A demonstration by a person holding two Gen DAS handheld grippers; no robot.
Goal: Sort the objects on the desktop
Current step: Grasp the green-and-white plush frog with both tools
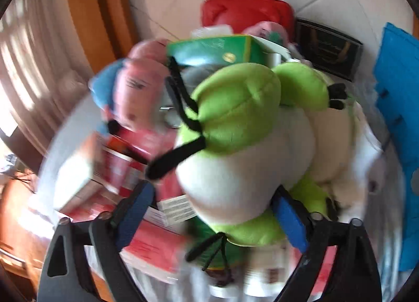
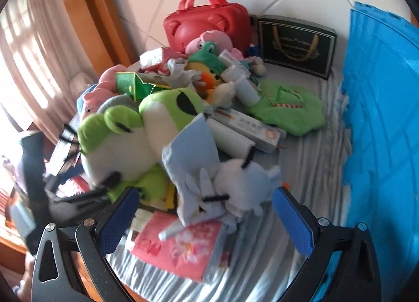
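A pile of toys and boxes lies on a cloth-covered table (image 2: 309, 171). The green and white frog plush (image 1: 235, 150) fills the left wrist view, lying between the wide-spread fingers of my left gripper (image 1: 213, 216). The left pad stands clear of it and the right pad is at its side. In the right wrist view the same frog plush (image 2: 117, 144) lies at the pile's left. My right gripper (image 2: 208, 222) hangs open over a pale blue and white plush (image 2: 235, 184) and a pink packet (image 2: 180, 249), gripping nothing.
A red plastic case (image 2: 209, 24) and a dark gift bag (image 2: 296, 47) stand at the back by the tiled wall. A blue crate (image 2: 382, 118) rises on the right. A green box (image 2: 131, 87), pink plush toys (image 2: 209, 39), tubes and a green cloth (image 2: 288, 108) crowd the pile.
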